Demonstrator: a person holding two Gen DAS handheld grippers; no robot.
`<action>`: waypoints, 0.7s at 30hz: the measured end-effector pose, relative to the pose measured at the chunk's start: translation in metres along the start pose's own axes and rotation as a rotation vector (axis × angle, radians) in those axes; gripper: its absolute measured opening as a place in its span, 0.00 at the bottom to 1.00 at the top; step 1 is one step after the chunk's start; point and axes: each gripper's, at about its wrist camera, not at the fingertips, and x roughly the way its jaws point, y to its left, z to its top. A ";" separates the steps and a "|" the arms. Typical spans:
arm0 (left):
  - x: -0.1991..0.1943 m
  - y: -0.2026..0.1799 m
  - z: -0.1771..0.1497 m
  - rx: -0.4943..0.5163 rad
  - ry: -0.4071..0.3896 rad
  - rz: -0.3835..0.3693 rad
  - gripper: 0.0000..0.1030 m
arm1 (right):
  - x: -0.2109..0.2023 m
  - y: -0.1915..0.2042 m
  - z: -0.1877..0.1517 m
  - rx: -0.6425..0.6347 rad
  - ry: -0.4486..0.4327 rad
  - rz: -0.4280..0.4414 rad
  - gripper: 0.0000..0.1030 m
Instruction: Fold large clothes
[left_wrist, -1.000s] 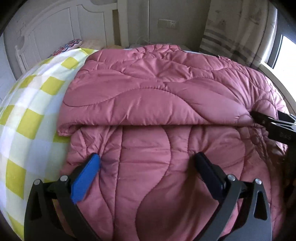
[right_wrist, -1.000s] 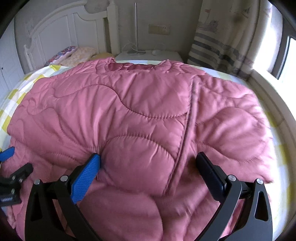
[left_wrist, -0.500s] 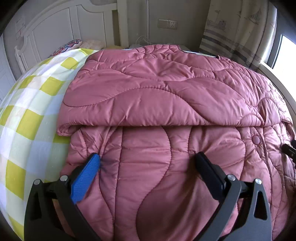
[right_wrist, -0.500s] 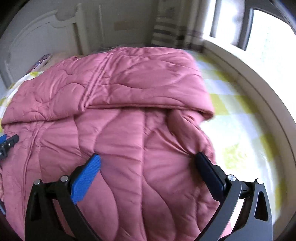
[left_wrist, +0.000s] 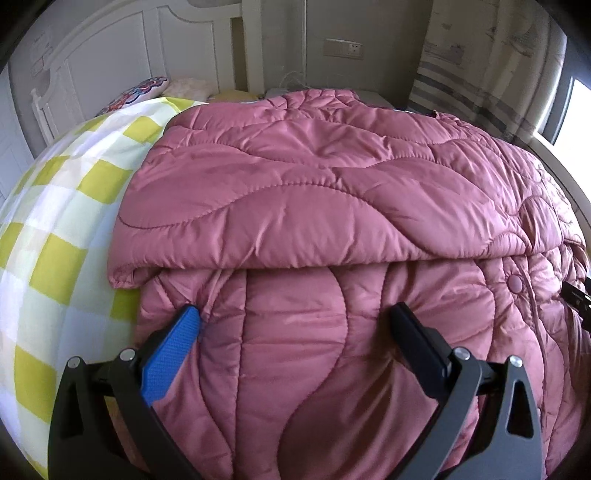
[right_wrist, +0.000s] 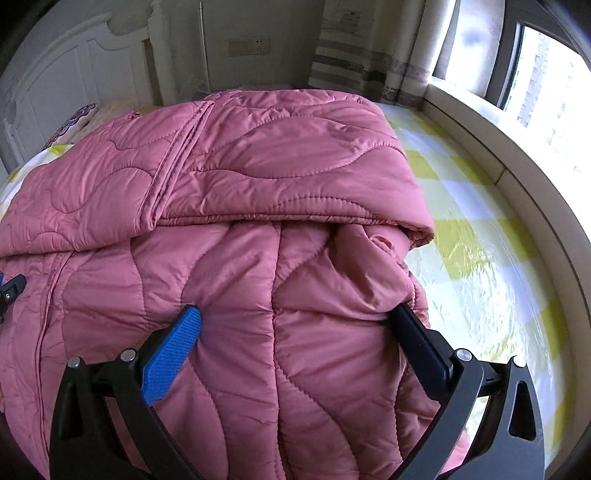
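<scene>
Left wrist view: both grippers' fingers spread wide, pressing the folded pink coat (left_wrist: 314, 206), gripping nothing.

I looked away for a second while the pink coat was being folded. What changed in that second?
The right gripper swung from the coat's middle to its window-side end, leaving the left view except for a tip at the edge. The left gripper stayed at the near hem, both open. The folded-over layer and the checked sheet lie unchanged.

There are no words, numbers or signs to read on the pink coat (left_wrist: 332, 206), the bed sheet (left_wrist: 55, 236) or the wall.
</scene>
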 end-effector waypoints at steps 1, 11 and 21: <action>0.001 0.001 0.003 0.001 0.002 0.005 0.98 | -0.005 0.005 0.000 -0.001 -0.013 -0.031 0.96; -0.032 -0.056 -0.031 0.141 -0.015 -0.029 0.98 | -0.023 0.071 -0.027 -0.214 -0.007 0.120 0.96; -0.048 0.016 -0.048 -0.119 -0.036 0.092 0.98 | -0.030 -0.033 -0.045 0.096 0.013 0.005 0.96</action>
